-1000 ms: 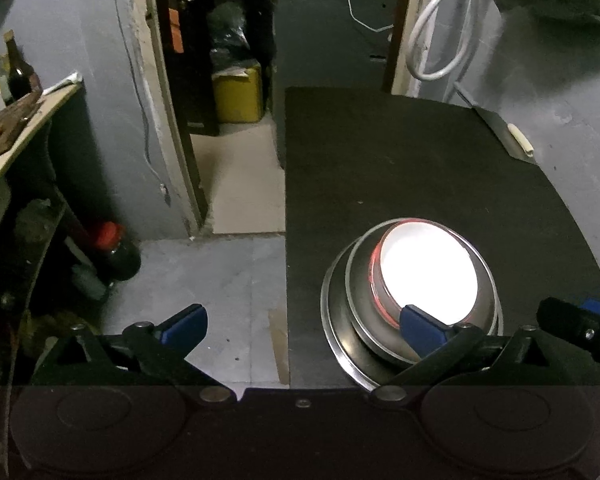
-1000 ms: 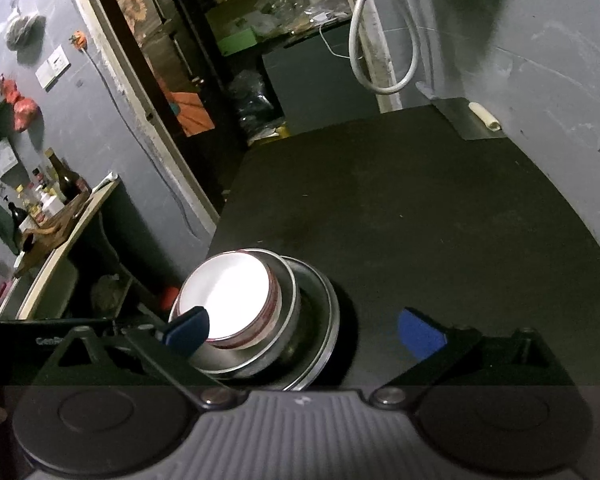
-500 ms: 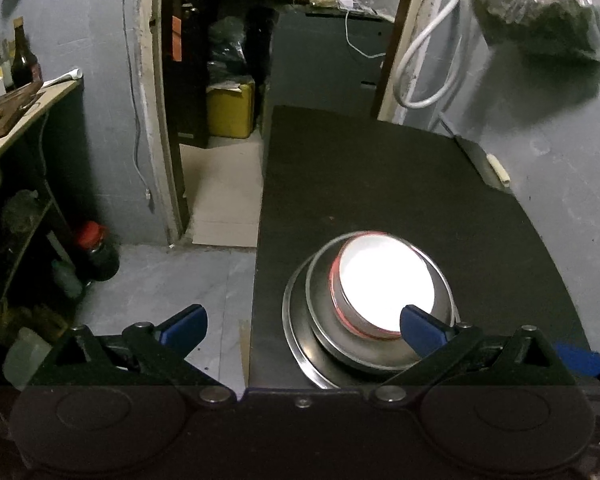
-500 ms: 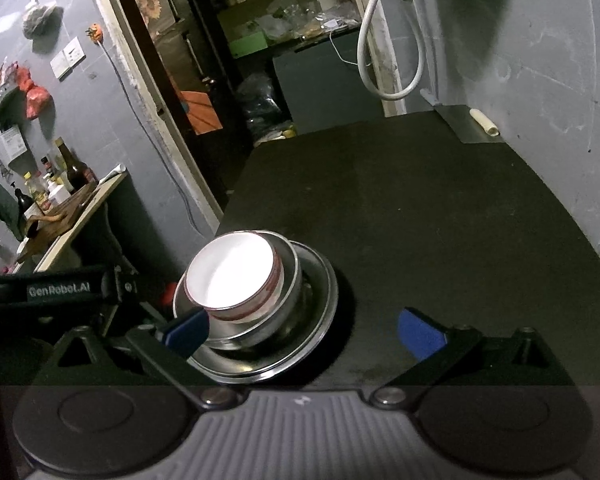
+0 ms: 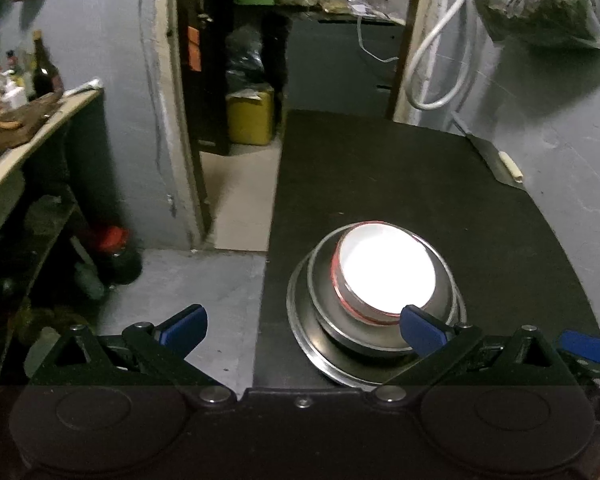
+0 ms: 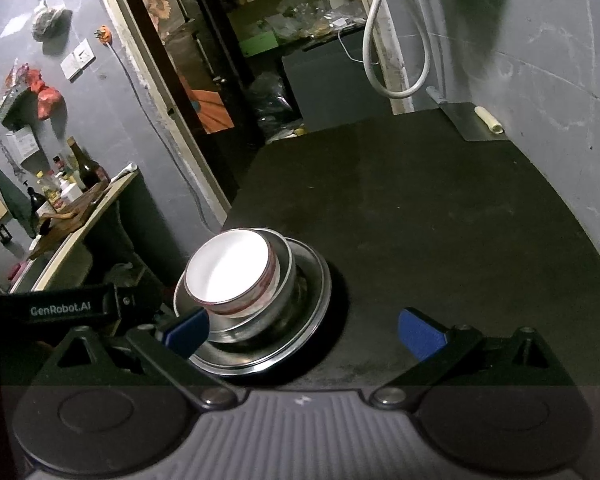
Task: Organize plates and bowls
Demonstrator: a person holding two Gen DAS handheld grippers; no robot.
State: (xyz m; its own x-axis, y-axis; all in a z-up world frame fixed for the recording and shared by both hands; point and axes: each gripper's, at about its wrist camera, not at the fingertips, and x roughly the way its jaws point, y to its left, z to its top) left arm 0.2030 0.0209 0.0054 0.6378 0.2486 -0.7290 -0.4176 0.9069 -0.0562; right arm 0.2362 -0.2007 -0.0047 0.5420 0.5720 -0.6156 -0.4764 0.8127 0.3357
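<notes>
Both the left tool (image 5: 302, 324) and right tool (image 6: 304, 326) gape wide, empty; "GenRobot.AI" reads at nine o'clock beside the red-banded white ceramic bowl (image 6: 230, 272).

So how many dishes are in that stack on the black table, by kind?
White bowl: 1
Steel bowl: 1
Steel plate: 1
Total: 3, nested together, as far as the glare lets me tell.

Glossy metal plate (image 5: 304, 320); glazed white bowl (image 5: 386, 274); matt black table (image 5: 380, 180)
</notes>
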